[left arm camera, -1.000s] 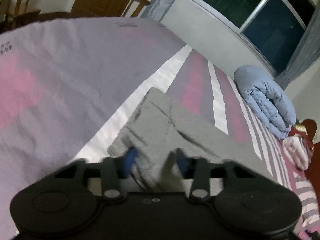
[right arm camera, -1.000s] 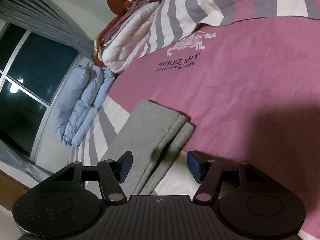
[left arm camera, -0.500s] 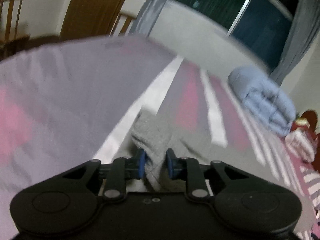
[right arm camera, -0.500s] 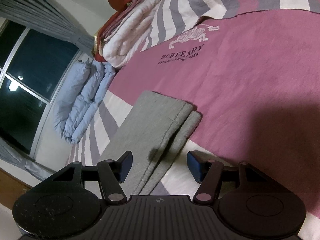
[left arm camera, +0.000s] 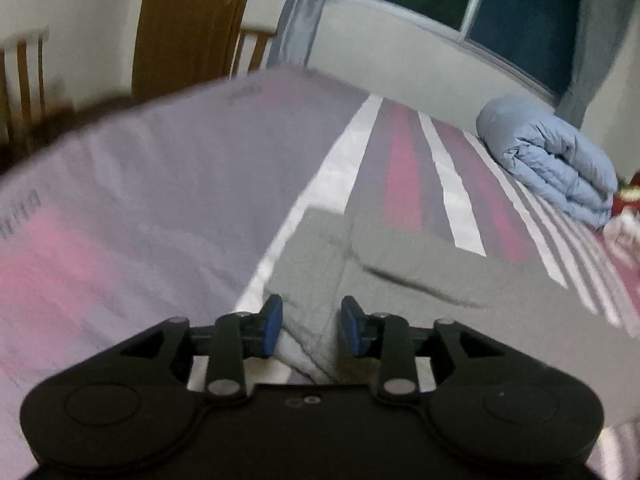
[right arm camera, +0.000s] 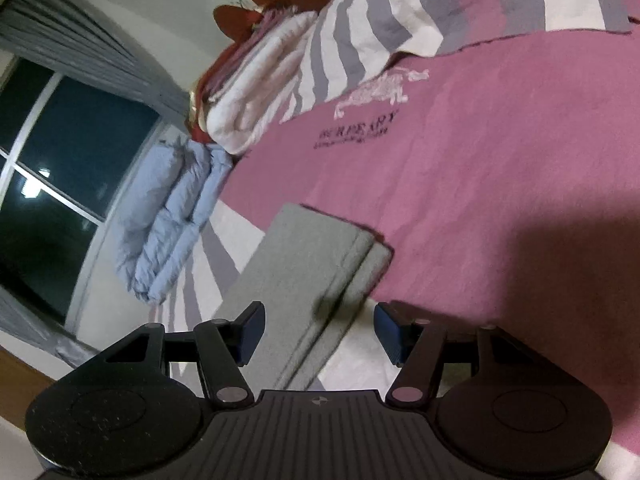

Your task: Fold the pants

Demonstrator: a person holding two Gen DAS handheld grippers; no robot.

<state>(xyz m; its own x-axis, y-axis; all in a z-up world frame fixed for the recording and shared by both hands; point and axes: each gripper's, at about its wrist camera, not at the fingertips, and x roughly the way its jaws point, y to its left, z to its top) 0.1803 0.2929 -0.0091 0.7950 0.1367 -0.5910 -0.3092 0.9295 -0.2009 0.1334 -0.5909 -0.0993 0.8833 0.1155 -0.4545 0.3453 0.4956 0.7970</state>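
Pants (right arm camera: 316, 268) lie folded lengthwise mid-frame on my bed (right arm camera: 500, 184); both the left gripper (left arm camera: 308, 326) and right gripper (right arm camera: 318, 330) gape, released. Crosswise fold remains, I judge.

We are losing the near end of the grey pants (left arm camera: 400, 272) under the left gripper (left arm camera: 310, 330) body, and motion blur is smearing the bedspread (left arm camera: 120, 208) left of its fingers; the right gripper (right arm camera: 318, 330) is hiding their near end too.
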